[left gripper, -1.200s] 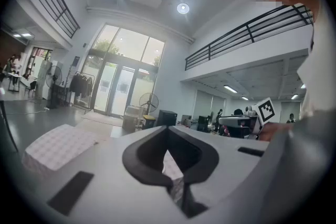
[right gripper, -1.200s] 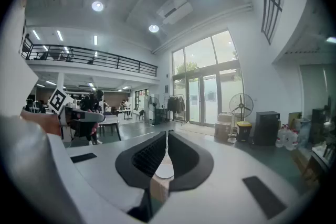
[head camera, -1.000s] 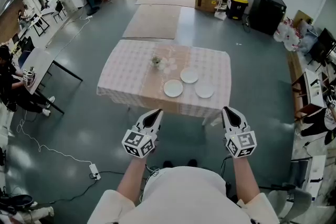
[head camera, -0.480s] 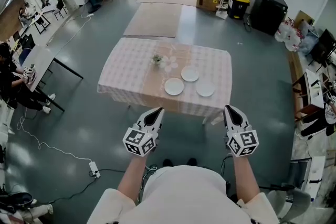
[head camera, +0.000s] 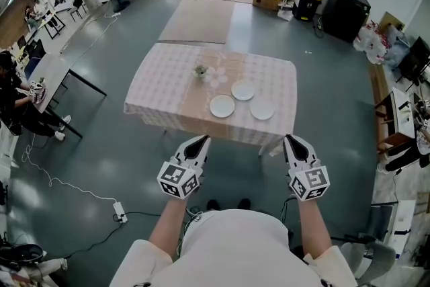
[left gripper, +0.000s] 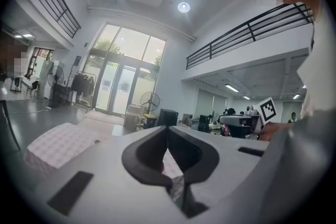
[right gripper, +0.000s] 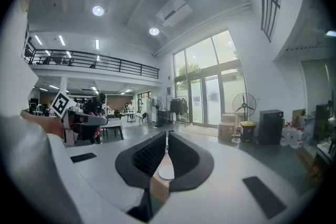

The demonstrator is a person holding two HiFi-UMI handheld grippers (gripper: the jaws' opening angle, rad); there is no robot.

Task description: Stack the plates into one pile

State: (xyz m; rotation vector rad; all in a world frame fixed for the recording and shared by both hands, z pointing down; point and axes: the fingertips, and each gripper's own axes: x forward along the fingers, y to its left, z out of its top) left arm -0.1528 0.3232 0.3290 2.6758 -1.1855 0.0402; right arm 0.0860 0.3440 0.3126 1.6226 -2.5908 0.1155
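While both tongs are pressed together and empty in front of your chest, left gripper (head camera: 199, 142) and right gripper (head camera: 293, 142), the risk begins there: meet a plate with the jaws closed like this and you would likely shove it instead of taking its rim. Farther out, the near plate (head camera: 222, 105), right plate (head camera: 262, 109) and far plate (head camera: 242, 90) lie apart on the cloth-covered table (head camera: 161, 87), toward its near side, so a push could slide one off. Only the head view shows all three. The right gripper view catches one through its jaw gap, and the left gripper view shows just cloth.
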